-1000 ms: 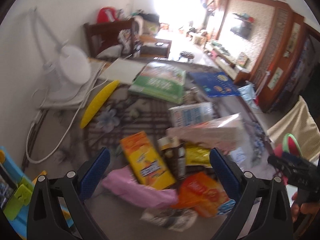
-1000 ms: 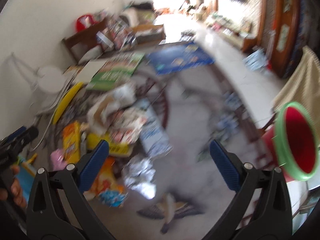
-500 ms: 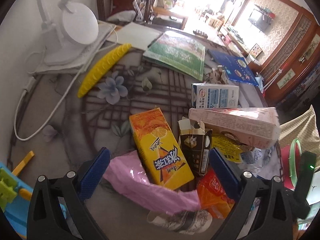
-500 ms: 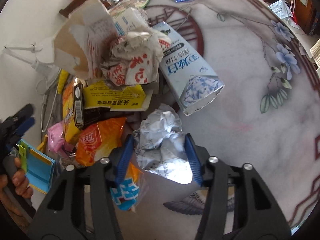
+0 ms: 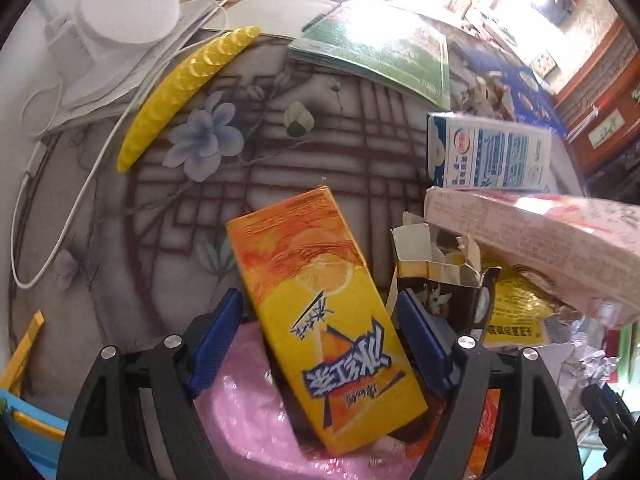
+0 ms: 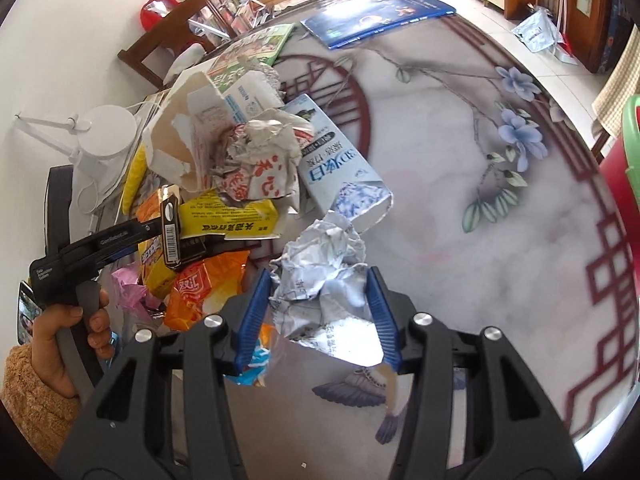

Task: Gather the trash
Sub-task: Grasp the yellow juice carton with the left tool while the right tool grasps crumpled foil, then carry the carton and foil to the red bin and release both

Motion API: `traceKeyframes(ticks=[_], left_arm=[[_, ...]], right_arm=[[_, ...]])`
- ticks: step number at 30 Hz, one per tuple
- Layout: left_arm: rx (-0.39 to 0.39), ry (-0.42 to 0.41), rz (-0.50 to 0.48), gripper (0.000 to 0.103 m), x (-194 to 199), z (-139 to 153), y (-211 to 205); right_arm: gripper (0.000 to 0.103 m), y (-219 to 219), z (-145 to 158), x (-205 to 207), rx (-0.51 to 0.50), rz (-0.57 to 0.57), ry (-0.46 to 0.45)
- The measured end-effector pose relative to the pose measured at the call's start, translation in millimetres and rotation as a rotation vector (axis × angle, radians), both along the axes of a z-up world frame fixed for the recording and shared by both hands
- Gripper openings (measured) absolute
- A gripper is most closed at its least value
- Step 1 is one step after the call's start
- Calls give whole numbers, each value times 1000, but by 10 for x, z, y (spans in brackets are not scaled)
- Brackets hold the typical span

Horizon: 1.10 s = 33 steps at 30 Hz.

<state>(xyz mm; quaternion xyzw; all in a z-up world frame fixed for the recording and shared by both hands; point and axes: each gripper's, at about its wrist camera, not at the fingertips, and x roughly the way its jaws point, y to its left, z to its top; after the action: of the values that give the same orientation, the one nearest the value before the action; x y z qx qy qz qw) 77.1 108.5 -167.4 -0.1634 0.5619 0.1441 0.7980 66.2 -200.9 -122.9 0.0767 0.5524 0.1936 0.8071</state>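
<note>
A pile of trash lies on the painted round table. My left gripper has its jaws closed around an orange-yellow drink carton that lies on a pink plastic bag. My right gripper is shut on a crumpled silvery wrapper and holds it just above the table. Beside the carton are a torn dark box, a pink carton and a blue-white milk carton. The left gripper also shows in the right wrist view, at the carton.
A red bin with a green rim stands at the table's right edge. A white desk lamp, a yellow scaly strip, a green book and a blue book lie at the back. An orange snack bag lies left of my right gripper.
My left gripper moved forward and closed its jaws around the drink carton. My right gripper kept its hold on the crumpled wrapper and lifted it slightly.
</note>
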Motion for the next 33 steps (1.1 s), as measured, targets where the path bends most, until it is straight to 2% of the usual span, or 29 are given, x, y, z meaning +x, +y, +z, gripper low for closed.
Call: traceKeyframes(ticks=[2, 7, 15, 19, 23, 29, 33], left_arm=[[-4, 2, 2, 70, 28, -33, 24], [-12, -53, 35, 67, -47, 111, 42], [90, -276, 26, 66, -206, 860, -199], [140, -399, -7, 66, -218, 1285, -532], [106, -469, -47, 66, -100, 1529, -929], [45, -490, -132, 66, 125, 1580, -1686], [7, -481, -200, 66, 252, 1544, -2190]], right_arm=[[48, -18, -15, -9, 0, 1, 0], [48, -55, 99, -39, 8, -7, -50], [48, -333, 485, 9, 35, -46, -167], [48, -573, 642, 117, 44, -50, -220], [48, -930, 758, 255, 43, -70, -248], [48, -1714, 865, 433, -5, -159, -291], [48, -2401, 809, 538, -55, -269, -277]])
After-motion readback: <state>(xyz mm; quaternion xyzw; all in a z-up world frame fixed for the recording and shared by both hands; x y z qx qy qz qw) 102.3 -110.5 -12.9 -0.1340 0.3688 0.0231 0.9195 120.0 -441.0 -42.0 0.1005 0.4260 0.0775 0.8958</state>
